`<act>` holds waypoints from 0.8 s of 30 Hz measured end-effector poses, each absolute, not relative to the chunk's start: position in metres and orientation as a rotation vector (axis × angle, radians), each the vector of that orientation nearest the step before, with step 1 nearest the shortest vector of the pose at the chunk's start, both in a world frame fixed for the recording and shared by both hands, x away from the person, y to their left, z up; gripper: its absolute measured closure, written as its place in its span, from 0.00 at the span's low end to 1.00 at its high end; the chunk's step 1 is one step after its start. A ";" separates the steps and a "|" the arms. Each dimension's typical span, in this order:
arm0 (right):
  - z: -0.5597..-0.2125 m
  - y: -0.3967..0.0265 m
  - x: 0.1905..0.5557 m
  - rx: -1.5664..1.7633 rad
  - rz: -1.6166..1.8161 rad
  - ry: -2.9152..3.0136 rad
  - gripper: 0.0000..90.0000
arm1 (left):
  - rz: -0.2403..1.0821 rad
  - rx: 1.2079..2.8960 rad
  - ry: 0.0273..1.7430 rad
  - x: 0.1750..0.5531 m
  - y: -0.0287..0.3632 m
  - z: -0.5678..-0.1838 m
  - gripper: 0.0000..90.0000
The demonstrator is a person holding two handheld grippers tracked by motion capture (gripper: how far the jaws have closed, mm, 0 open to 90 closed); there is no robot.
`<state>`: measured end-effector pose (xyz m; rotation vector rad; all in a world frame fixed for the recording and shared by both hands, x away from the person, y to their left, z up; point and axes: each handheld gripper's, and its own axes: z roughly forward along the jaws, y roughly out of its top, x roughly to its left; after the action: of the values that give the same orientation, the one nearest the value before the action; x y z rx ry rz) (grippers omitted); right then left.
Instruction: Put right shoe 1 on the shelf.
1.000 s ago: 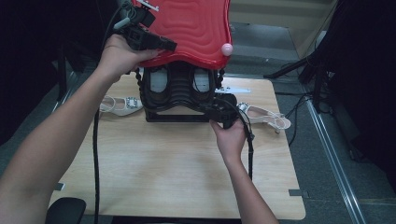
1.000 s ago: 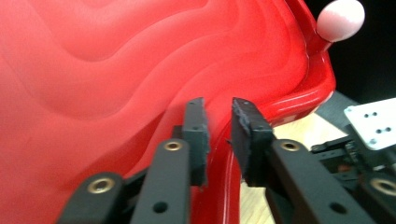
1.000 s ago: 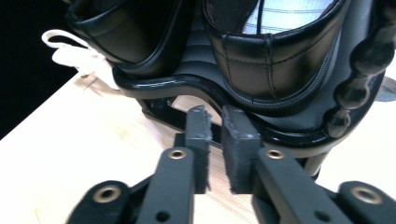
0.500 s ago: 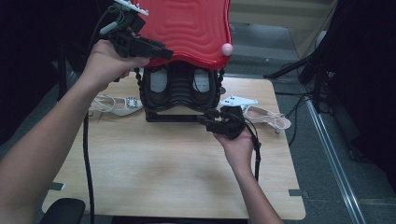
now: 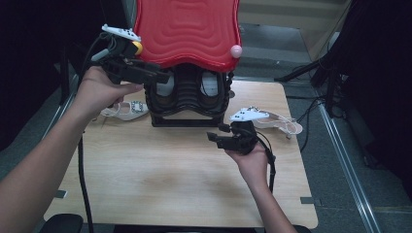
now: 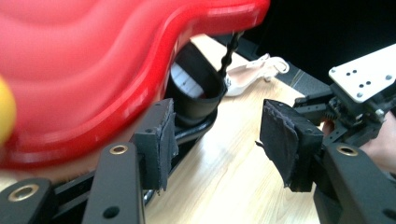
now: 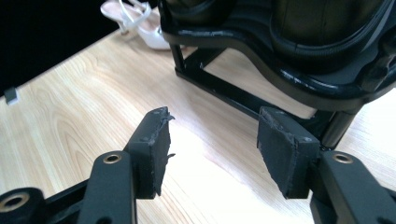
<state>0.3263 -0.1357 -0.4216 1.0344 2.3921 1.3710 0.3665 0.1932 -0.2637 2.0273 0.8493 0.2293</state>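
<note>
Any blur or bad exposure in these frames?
Left gripper view: the red lid is smeared with motion blur, while the fingers stay sharp. Right gripper view: crisp, with a bright glare patch on the table. High view: soft, with dark surroundings.

So the rack [image 5: 187,104] sits at the back middle of the tabletop [image 5: 160,179], with the lid [image 5: 187,31] raised above it. One sandal [image 5: 125,109] lies just left of the rack, another sandal [image 5: 274,121] off to its right.
</note>
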 end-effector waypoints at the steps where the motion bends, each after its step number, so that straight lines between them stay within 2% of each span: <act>1: -0.422 -0.136 0.326 1.028 1.371 2.395 0.50 | 0.228 2.023 0.852 0.364 0.194 -0.267 0.50; 13: -0.441 -0.141 0.326 1.035 1.401 2.408 0.52 | 0.205 2.017 0.871 0.338 0.204 -0.302 0.49; 21: -0.453 -0.145 0.328 1.057 1.398 2.406 0.54 | 0.172 2.008 0.902 0.333 0.211 -0.331 0.49; 24: -0.454 -0.146 0.327 1.052 1.412 2.405 0.54 | 0.170 2.004 0.889 0.332 0.212 -0.341 0.56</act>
<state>0.3268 -0.1458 -0.4542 1.0517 2.4049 1.4119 0.3318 0.2124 -0.3409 2.0045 0.8886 0.1699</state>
